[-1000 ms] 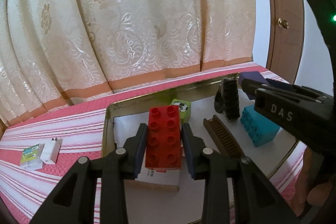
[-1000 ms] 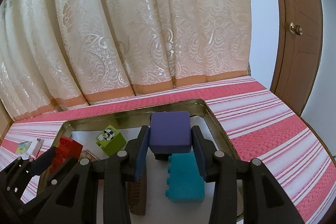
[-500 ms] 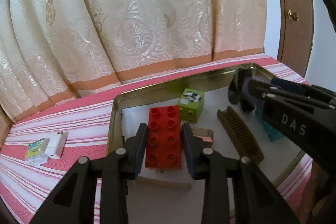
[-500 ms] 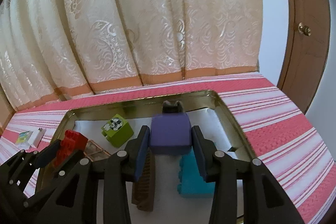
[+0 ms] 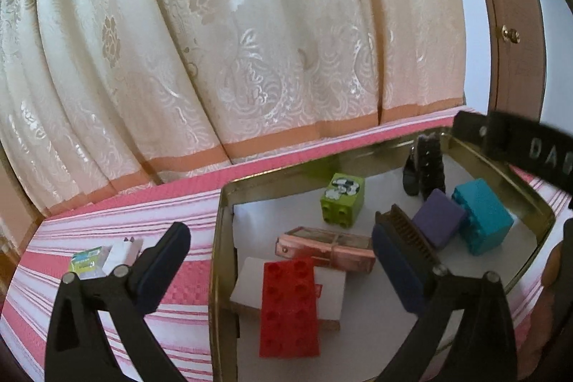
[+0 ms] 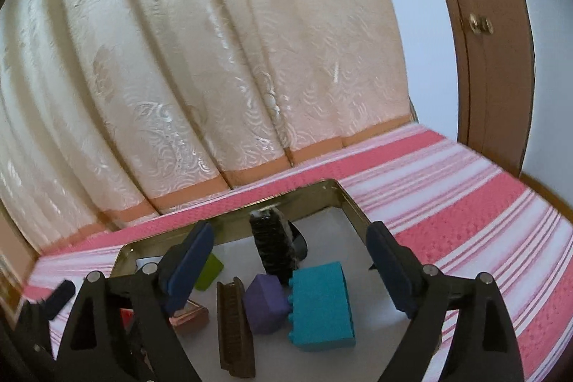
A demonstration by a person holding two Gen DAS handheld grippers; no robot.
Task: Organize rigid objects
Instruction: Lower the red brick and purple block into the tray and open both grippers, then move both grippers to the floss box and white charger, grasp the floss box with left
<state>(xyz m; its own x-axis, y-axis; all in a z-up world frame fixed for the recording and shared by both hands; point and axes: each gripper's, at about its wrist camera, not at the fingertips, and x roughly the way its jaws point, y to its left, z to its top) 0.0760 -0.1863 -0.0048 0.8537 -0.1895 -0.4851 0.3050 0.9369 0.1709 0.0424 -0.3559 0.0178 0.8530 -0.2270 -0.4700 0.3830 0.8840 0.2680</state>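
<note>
While both grippers' jaws are opening with nothing between them, the red studded plastic brick (image 5: 289, 306) lies in the gold metal tray (image 5: 218, 238), long axis pointing away, nearest the left gripper (image 5: 283, 260).

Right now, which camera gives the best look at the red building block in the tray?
The left wrist view. The red block lies in full sight there, studs up, on a white card inside the tray. The right wrist view shows only a red sliver behind its own gripper finger.
</note>
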